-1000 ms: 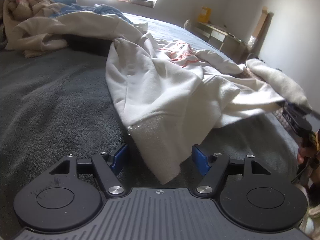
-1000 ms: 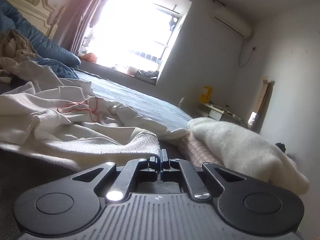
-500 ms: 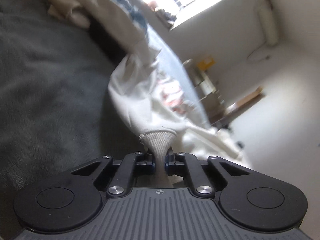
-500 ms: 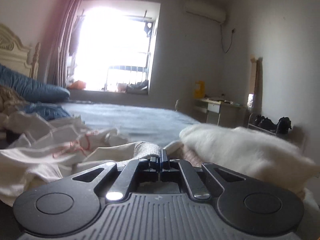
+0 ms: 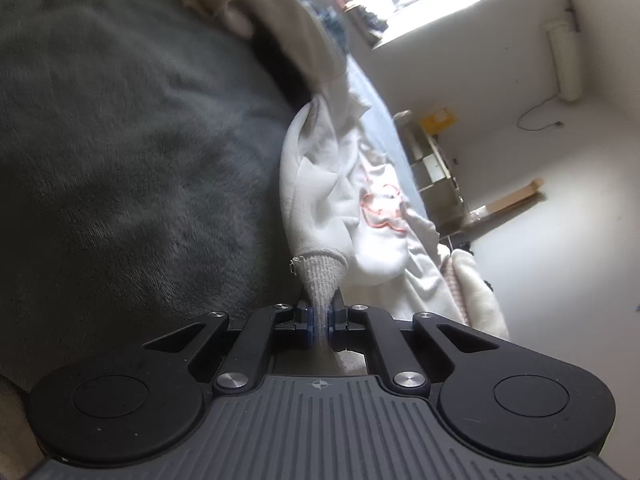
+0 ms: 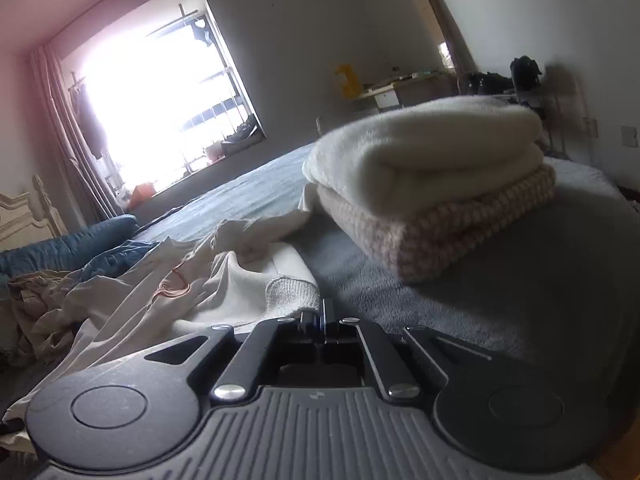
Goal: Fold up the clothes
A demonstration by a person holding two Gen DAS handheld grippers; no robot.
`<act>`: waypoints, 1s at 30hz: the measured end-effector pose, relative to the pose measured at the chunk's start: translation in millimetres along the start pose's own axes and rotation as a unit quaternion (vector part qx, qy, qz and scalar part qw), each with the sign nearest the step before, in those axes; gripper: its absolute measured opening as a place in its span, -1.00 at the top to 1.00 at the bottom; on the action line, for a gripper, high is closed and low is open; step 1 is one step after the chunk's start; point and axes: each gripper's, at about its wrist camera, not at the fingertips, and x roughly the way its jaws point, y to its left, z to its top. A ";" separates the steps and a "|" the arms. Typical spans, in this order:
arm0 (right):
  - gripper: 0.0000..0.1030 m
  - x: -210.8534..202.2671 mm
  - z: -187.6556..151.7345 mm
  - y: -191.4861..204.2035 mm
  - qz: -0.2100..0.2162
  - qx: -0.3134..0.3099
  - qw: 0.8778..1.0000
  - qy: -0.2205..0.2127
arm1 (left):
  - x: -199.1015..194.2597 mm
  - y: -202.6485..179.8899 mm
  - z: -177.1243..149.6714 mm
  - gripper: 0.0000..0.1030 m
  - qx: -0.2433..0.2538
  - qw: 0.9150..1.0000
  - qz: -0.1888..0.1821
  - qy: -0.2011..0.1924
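The left gripper (image 5: 319, 322) is clamped on a ribbed grey cuff (image 5: 320, 276) of the white sweatshirt (image 5: 320, 184); the fabric is pinched between its blue pads and bunches into a cone just ahead of them. The right gripper (image 6: 320, 320) has its jaws together, and the sweatshirt's other ribbed cuff (image 6: 292, 296) lies against the fingertips, apparently nipped at its edge, though the contact is too small to confirm. The sweatshirt, with red line print (image 5: 380, 208) on its front, lies crumpled on the grey blanket (image 5: 120, 160) covering the bed, its body stretching away from both grippers. Near the right gripper, on the same blanket, stands a stack of two folded items: a cream fleece (image 6: 432, 148) on top of a pink knit (image 6: 460, 224). A heap of beige and blue clothing (image 6: 52, 300) lies further up the bed. A bright window (image 6: 160, 96) fills the far wall.
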 end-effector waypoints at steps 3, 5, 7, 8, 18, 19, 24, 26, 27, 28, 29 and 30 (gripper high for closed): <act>0.92 17.9 -10.1 -7.9 -0.012 -0.027 0.997 0.065 | 6.6 2.8 -8.8 0.91 0.033 0.999 0.018 0.029; 0.55 21.4 -22.9 -13.9 -0.038 -0.049 0.992 0.106 | 13.0 7.5 -15.3 0.89 0.039 0.997 0.038 0.052; 0.55 11.1 -32.5 -14.8 -0.057 -0.079 0.988 0.121 | 11.0 8.6 -19.6 0.76 0.049 0.997 0.040 0.054; 0.52 1.3 -32.4 -14.1 -0.061 -0.092 0.987 0.117 | 9.1 9.0 -21.0 0.67 0.053 0.997 0.037 0.053; 0.43 -20.4 33.1 82.3 0.122 -0.137 0.982 0.053 | 5.7 18.6 -22.6 0.05 0.048 0.999 -0.004 0.003; 0.43 -9.1 34.4 106.1 0.159 -0.149 0.974 0.057 | 6.7 17.0 -22.4 0.08 0.057 0.998 -0.006 -0.001; 0.42 65.8 16.0 231.8 0.274 -0.228 0.928 0.106 | 10.5 24.1 -22.3 0.18 0.055 0.998 -0.034 -0.007; 0.41 97.6 4.1 281.1 0.285 -0.272 0.912 0.117 | 10.5 29.1 -21.6 0.22 0.050 0.998 -0.044 -0.008; 0.38 113.2 -2.4 303.9 0.283 -0.296 0.904 0.120 | 10.2 30.9 -21.4 0.29 0.051 0.998 -0.047 -0.008; 0.34 128.8 -9.1 326.0 0.276 -0.323 0.897 0.121 | 10.0 32.3 -21.3 0.31 0.053 0.997 -0.049 -0.009; 0.34 144.4 -15.8 348.0 0.270 -0.350 0.889 0.122 | 9.9 33.5 -21.3 0.34 0.056 0.997 -0.050 -0.009; 0.34 160.1 -22.9 369.6 0.262 -0.375 0.880 0.124 | 10.0 34.6 -21.8 0.43 0.061 0.997 -0.050 -0.009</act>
